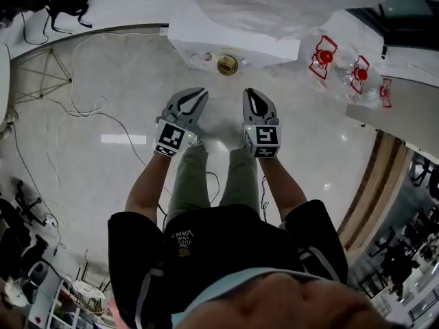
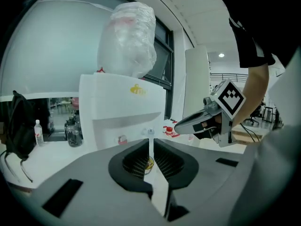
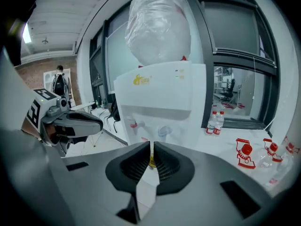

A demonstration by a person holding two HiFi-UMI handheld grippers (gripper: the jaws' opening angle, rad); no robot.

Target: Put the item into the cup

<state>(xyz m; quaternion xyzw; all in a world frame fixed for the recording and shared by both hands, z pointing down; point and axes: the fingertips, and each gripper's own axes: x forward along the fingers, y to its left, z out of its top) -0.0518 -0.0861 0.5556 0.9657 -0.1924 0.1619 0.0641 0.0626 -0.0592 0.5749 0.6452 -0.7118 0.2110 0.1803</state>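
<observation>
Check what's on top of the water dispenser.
A bulky shape wrapped in clear plastic, likely a water jug, stands on the dispenser. The wrap hides what is under it, including where it meets the dispenser.

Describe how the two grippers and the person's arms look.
Both the left gripper and the right gripper are grey and beak-shaped, with black ribbed pads and a white cube bearing black square markers. The person wears a black short-sleeved top.

Your head view's bright, with glare on the glossy floor (image 1: 123,140). Gripper views fisheye hard, black corners; window (image 3: 235,55) backlight, right gripper (image 3: 151,147) up close soft.
</observation>
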